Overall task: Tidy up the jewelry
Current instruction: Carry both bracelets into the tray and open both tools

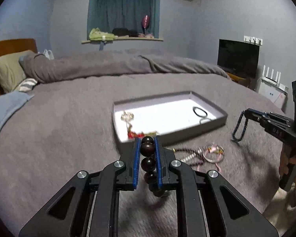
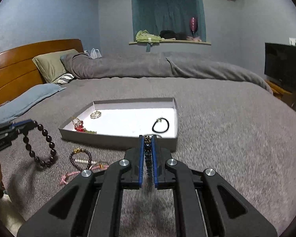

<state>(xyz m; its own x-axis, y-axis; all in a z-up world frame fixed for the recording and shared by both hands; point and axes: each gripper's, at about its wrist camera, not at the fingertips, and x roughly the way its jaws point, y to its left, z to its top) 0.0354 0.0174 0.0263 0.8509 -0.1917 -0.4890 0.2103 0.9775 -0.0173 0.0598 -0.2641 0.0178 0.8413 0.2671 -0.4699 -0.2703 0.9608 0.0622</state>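
Left gripper [image 1: 147, 144] is clamped on a dark bead bracelet [image 2: 41, 144], right gripper [image 2: 148, 138] on a thin blue bead strand [image 2: 148, 152]; both hang above the bed [image 2: 227, 138], short of the tray's [image 2: 118, 138] near edge. Judged light, limp, slippery: pinch across the beads.

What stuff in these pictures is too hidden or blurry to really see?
- Small-bead bracelet, right wrist view: pinched between the right gripper pads, so its full shape is hidden.
- Same bracelet, left wrist view: a blurred dark loop.
- Gold and red jewelry in the tray: smeared, partly behind the left gripper and its big-bead bracelet.
- Tangled pieces on the bed: too small to count.
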